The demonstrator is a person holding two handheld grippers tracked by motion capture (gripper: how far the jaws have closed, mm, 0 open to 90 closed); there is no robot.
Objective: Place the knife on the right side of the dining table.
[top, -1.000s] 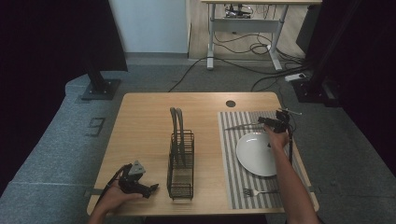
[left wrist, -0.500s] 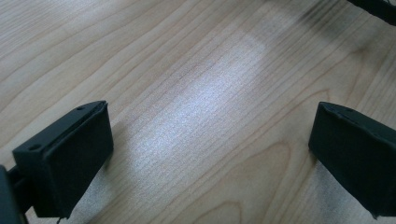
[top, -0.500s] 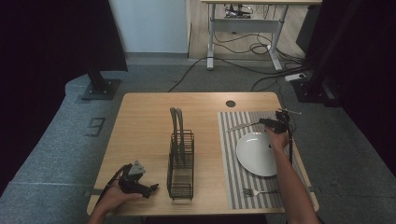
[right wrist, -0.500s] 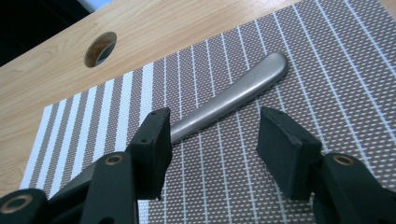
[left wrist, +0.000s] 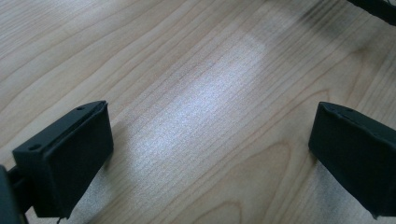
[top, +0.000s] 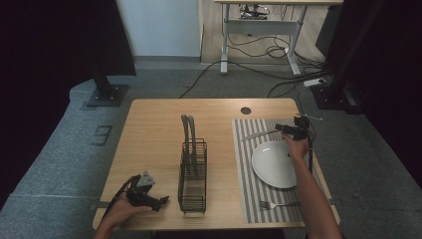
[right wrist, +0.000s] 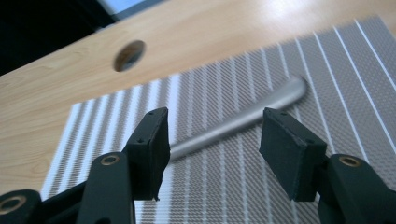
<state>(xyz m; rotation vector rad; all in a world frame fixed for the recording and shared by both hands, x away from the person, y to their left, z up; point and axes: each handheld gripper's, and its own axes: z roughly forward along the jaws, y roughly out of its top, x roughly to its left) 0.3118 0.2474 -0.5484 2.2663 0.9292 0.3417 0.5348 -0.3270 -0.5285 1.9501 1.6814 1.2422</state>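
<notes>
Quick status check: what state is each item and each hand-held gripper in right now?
Knife: flat on the placemat, ungrasped.
Right hand-held gripper: open, jaws astride the knife handle.
Left hand-held gripper: open over bare table.
Plate: empty, on placemat.
Fork: flat on placemat.
Wire rack: upright.

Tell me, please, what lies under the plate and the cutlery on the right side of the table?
A striped placemat lies under the plate, the knife and the fork. The mat rests on the wooden table. The part beneath the plate is covered.
</notes>
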